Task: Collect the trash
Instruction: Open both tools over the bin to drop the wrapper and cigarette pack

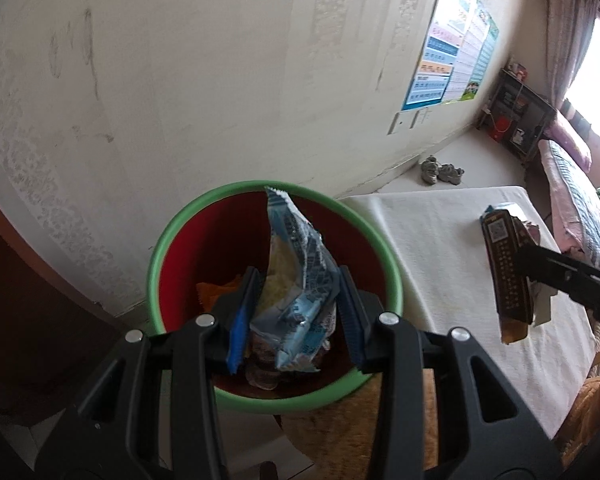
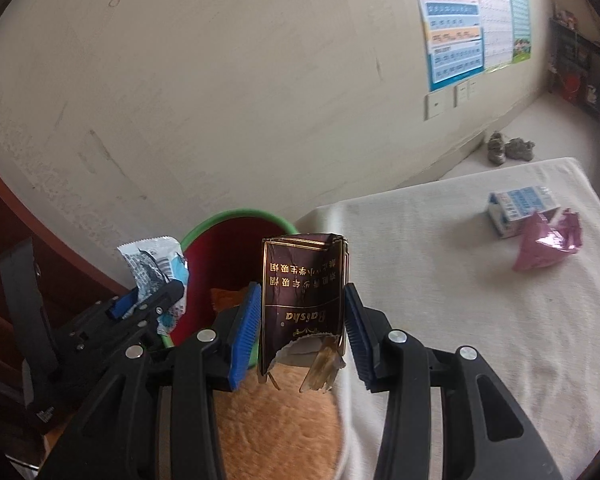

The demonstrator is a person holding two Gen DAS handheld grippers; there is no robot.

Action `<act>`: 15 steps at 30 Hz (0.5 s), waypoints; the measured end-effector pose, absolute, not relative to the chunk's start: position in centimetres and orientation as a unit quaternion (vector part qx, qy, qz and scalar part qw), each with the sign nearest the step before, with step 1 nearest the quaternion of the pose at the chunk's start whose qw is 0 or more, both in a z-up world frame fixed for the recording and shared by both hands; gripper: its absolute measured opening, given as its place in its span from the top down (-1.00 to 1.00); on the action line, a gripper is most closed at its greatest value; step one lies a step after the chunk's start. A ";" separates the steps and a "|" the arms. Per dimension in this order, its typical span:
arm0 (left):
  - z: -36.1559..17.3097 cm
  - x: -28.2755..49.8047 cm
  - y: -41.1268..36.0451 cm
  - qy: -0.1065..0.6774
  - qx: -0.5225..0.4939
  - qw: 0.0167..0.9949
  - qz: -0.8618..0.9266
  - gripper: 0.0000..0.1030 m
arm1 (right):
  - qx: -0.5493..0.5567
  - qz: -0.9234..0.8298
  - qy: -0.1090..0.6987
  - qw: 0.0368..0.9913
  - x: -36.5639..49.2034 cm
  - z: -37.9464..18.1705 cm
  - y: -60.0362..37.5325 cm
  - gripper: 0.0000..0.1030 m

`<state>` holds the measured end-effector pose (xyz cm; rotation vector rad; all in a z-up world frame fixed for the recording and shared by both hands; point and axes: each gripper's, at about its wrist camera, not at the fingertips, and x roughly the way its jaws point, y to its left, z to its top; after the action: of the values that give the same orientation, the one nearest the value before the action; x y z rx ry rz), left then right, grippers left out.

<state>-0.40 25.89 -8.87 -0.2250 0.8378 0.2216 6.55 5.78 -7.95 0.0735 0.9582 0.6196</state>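
Left tool (image 1: 296, 312) holds blue wrapper (image 1: 300, 272) upright over bin (image 1: 156, 256).

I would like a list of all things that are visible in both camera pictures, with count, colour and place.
bin: one, green rim, red inside, by the wall
snack wrapper: one, blue-white, over the bin
cigarette pack: one, dark brown, torn, near the bin
carton: one, blue-white, on the table
pink wrapper: one, beside the carton
table: one, white cloth
shoes: two, grey, on the floor
posters: several, on the wall
left tool: holds the snack wrapper
right tool: holds the cigarette pack
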 end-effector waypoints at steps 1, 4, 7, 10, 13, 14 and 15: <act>-9.0 -0.4 26.2 0.407 -0.110 0.900 0.110 0.27 | 0.037 0.296 0.456 0.838 6.8 -8.1 6.2 0.22; -9.7 -0.2 27.0 0.413 -0.115 0.896 0.119 0.27 | 0.043 0.302 0.464 0.832 7.7 -8.3 7.2 0.21; -10.8 0.3 27.9 0.423 -0.126 0.888 0.126 0.27 | 0.054 0.313 0.474 0.821 8.8 -8.3 8.4 0.21; -11.8 0.9 28.4 0.433 -0.134 0.882 0.129 0.27 | 0.065 0.325 0.479 0.813 9.6 -8.2 9.5 0.20; -12.6 1.4 28.7 0.439 -0.134 0.878 0.134 0.06 | 0.074 0.336 0.481 0.806 10.2 -8.1 10.5 0.12; -12.9 1.5 28.8 0.438 -0.137 0.878 0.136 -0.23 | 0.081 0.342 0.482 0.803 10.4 -8.1 10.8 -0.02; -13.0 1.6 28.9 0.436 -0.140 0.878 0.136 -0.31 | 0.087 0.344 0.480 0.802 10.4 -8.2 10.7 -0.07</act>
<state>1.56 28.89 -13.01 -0.2910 0.9099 0.2841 10.42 10.74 -8.17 0.1864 1.0297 0.7372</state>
